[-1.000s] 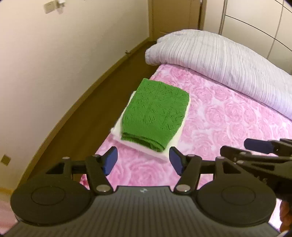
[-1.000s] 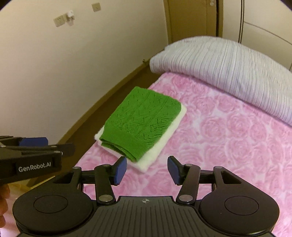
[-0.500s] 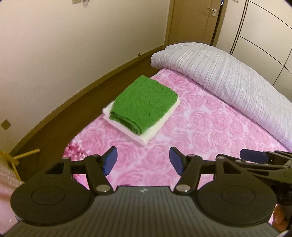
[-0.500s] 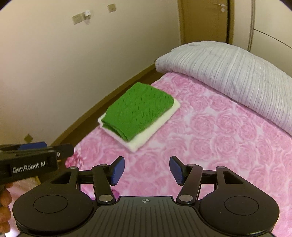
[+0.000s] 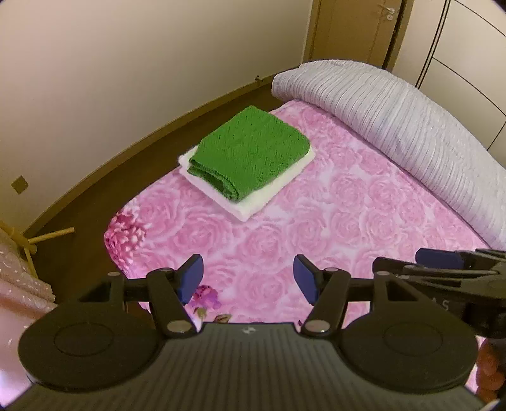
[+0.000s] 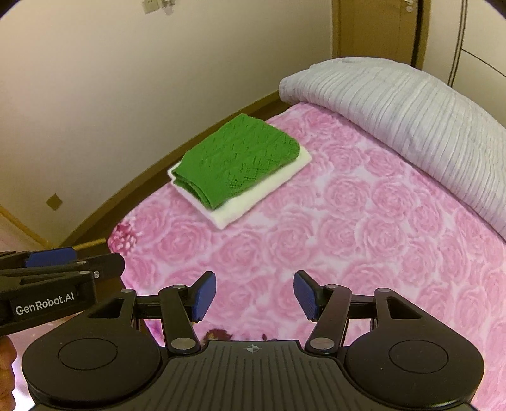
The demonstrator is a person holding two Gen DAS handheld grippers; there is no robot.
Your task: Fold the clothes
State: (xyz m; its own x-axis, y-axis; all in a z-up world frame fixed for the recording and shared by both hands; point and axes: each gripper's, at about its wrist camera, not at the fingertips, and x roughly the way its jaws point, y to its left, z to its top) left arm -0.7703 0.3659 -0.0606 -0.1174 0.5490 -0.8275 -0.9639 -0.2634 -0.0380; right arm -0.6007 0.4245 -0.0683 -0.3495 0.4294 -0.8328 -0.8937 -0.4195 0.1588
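A folded green knit garment (image 5: 253, 151) (image 6: 238, 159) lies on top of a folded white garment (image 5: 275, 186) (image 6: 253, 197), stacked near the corner of the pink rose-patterned bed (image 5: 348, 221) (image 6: 363, 237). My left gripper (image 5: 248, 278) hovers open over the bed's near part, well short of the stack, with nothing between its blue pads. My right gripper (image 6: 254, 295) is open too and holds nothing. Each gripper shows at the edge of the other's view: the right gripper (image 5: 442, 268), the left gripper (image 6: 63, 268).
A rolled grey-white striped duvet (image 5: 395, 120) (image 6: 395, 107) lies along the far side of the bed. Brown floor (image 5: 95, 196) and a cream wall (image 5: 126, 63) border the bed on the left. A door (image 5: 348, 28) and wardrobe panels stand behind. A pink cloth on a wooden frame (image 5: 19, 253) sits at far left.
Both grippers have pulled back and up from the stack, which now looks smaller and farther off. More of the bed's corner and the floor shows. Both jaws stayed open.
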